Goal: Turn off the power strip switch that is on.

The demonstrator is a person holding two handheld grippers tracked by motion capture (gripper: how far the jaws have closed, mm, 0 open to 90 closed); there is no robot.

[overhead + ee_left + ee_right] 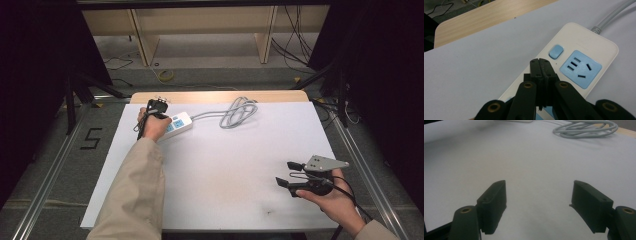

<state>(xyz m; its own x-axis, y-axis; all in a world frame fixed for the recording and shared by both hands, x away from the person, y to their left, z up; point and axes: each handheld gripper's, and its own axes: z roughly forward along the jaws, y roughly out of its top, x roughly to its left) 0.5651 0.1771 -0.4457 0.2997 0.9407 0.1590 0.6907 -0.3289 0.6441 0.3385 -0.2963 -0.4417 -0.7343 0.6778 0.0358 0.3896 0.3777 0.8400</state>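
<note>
My left claw [540, 61] sits pinched together over the power strip [584, 50]; my right claw [539, 205] gapes wide above bare surface [524, 162].

From above, my left hand [154, 125] hides most of the strip at upper left of the frame, while the left claw's own camera shows its blue button [555, 51] and blue socket [580, 68] just past my touching tips. The coiled grey cord [239, 111] lies top centre from above and upper right in my right claw's camera.

power strip [564, 72]: smooth white plastic, slight gloss
table [220, 165]: matt white top, wood edge behind strip
jaws: matt black plastic
</note>
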